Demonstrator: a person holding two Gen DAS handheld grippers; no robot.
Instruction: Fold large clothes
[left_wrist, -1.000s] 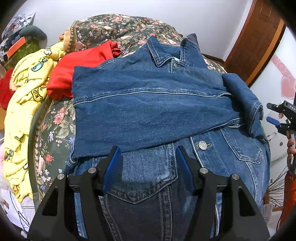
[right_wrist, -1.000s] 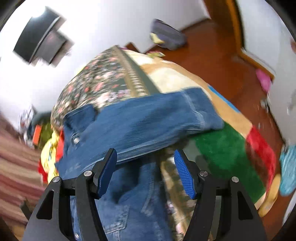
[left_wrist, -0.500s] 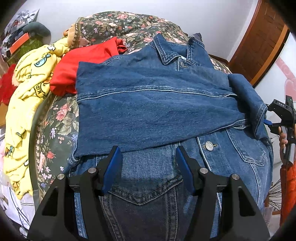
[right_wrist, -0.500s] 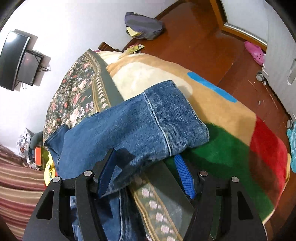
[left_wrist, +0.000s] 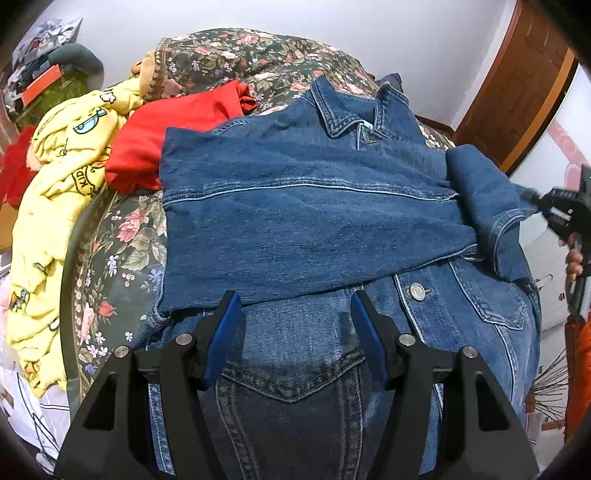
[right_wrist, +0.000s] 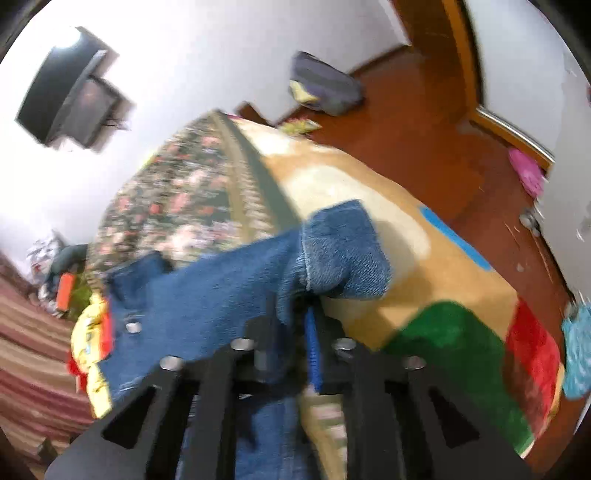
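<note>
Left gripper (left_wrist: 295, 325): jaws wide apart, holding nothing; it hovers over the lower front of the jacket (left_wrist: 314, 221), the blue pads level with the edge of the folded-over sleeve.
Right gripper (right_wrist: 301, 328): jaws drawn together, clamped on the sleeve (right_wrist: 332, 254) just behind its cuff; the cuff end sticks out past the fingertips.
Jacket: blue denim, spread face up on the bed (left_wrist: 122, 251) with the collar at the far end; one sleeve is folded across the chest, a metal button (left_wrist: 416, 291) shows below it.
Bed: covered by a dark floral spread and, in the right wrist view, a tan blanket (right_wrist: 406, 258) with green and red patches.
Left wrist view only: the right gripper (left_wrist: 561, 214) seen from outside at the right edge, at the sleeve's end; a red garment (left_wrist: 177, 136) and a yellow printed garment (left_wrist: 62, 192) piled beside the jacket's far left shoulder; a brown door (left_wrist: 517, 92).
Right wrist view only: a wall-mounted television (right_wrist: 70, 96), the wooden floor (right_wrist: 406, 110), a grey bag (right_wrist: 325, 88) by the wall; this view is motion-blurred.
</note>
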